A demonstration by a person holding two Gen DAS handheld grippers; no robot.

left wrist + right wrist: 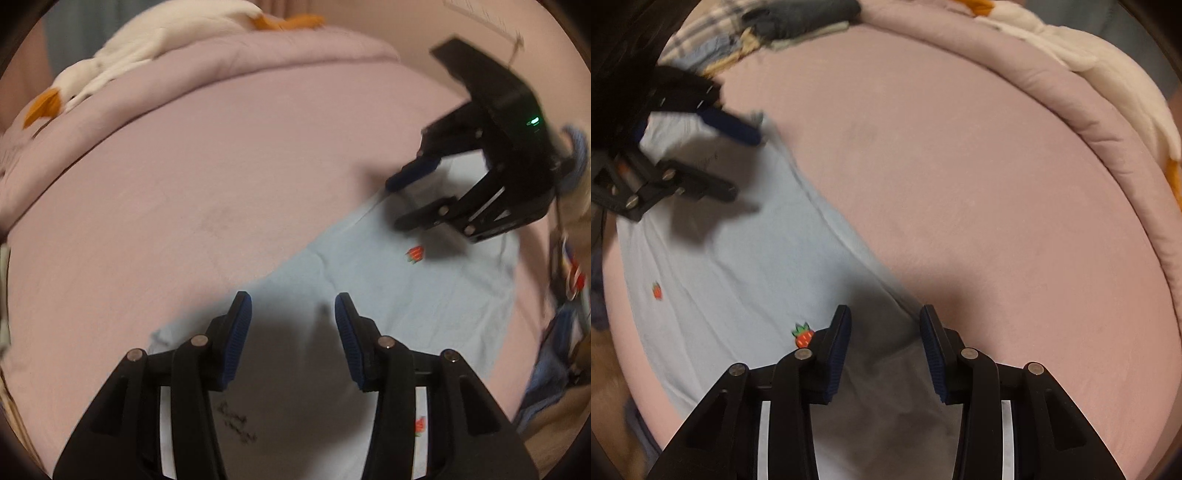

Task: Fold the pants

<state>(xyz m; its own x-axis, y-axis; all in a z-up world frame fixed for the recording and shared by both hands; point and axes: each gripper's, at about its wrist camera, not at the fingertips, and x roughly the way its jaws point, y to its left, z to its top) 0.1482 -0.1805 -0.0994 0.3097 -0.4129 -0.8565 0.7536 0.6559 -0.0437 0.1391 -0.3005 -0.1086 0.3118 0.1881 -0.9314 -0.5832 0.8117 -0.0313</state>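
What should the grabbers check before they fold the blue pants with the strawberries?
1. Left gripper open over one end of the light blue strawberry-print pants: ok.
2. Right gripper open over the other end: ok.
3. Pants lying spread out on the pink bedsheet: ok, with a few wrinkles.
4. Sheet beside the pants free for folding: ok.
5. White plush goose off the pants, up on the rolled pink quilt: ok.
6. Fabric between the pads: not ok, nothing gripped yet.

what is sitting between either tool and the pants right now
Nothing visible. The open left tool and open right tool both hover directly over the light blue strawberry-print cotton pants, which lie flat on the pink bedsheet.
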